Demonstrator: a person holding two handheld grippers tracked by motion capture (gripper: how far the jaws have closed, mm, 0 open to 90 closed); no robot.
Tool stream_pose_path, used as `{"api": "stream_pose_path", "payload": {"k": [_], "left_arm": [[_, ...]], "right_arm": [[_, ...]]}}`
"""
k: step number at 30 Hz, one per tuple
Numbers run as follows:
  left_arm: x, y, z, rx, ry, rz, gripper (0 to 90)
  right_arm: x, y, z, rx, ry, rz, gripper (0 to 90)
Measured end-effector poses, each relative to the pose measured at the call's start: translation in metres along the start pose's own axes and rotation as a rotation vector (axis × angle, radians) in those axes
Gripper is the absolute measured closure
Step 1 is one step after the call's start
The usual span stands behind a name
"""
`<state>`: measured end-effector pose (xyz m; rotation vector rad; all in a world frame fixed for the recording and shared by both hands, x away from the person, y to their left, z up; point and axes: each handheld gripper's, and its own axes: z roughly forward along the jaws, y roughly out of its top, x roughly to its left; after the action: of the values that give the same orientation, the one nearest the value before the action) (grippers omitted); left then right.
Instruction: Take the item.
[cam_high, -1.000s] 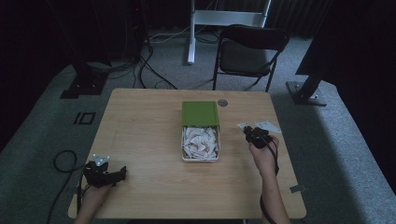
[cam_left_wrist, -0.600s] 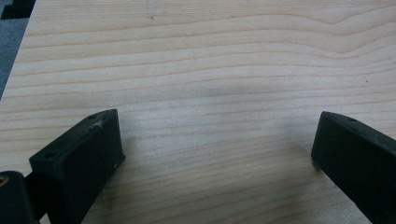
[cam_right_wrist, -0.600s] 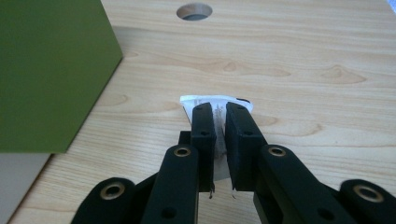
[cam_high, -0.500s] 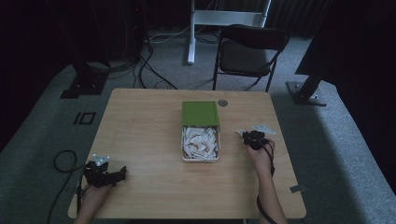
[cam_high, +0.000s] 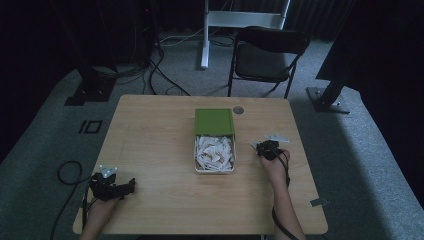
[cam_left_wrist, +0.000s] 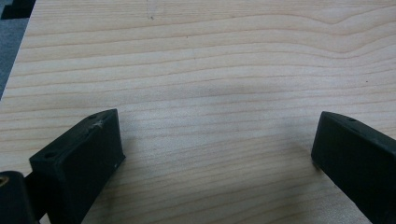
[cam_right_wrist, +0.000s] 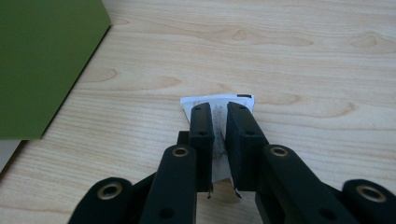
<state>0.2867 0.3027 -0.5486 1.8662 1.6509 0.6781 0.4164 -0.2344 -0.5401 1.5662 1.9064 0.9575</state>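
Your right gripper has its jaws pinched on a small white packet, held just right of the open box of packets, whose green lid lies at its far end. The box sits to the packet's left, likely its destination, with bare table between. Your left gripper rests far off, jaws wide apart and empty.

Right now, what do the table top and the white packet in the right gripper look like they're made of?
Table top: wood or wood-look laminate, matte, judging by grain lines and knots. White packet, clamped in the right gripper: thin paper or foil sachet, flat with a torn-looking edge; which, I can't tell.
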Motion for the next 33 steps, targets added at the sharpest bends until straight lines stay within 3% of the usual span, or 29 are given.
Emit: {"api": "stream_pose_path", "payload": {"k": [6,8,10,14,16,26,30,33], "left_arm": [[0.0,0.0,0.0,0.0,0.0,0.0,2.8],[0.0,0.0,0.0,0.0,0.0,0.0,2.8],[0.0,0.0,0.0,0.0,0.0,0.0,2.8],[0.0,0.0,0.0,0.0,0.0,0.0,2.8],[0.0,0.0,0.0,0.0,0.0,0.0,2.8],[0.0,0.0,0.0,0.0,0.0,0.0,2.7],[0.0,0.0,0.0,0.0,0.0,0.0,2.8],[0.0,0.0,0.0,0.0,0.0,0.0,2.8]], "right_arm": [[0.004,0.004,0.006,0.006,0.011,-0.001,76.7],[0.005,0.005,0.008,0.017,0.015,0.022,66.3],[0.004,0.006,0.009,0.009,0.026,0.073,50.0],[-0.001,0.008,0.002,-0.047,0.03,0.091,35.6],[-0.003,0.01,-0.003,-0.052,0.054,0.095,33.2],[-0.007,0.007,-0.019,-0.075,0.087,0.065,22.3],[-0.008,-0.001,-0.022,-0.035,0.052,0.066,24.0],[-0.01,-0.005,-0.025,-0.043,0.045,0.081,24.3]]}}
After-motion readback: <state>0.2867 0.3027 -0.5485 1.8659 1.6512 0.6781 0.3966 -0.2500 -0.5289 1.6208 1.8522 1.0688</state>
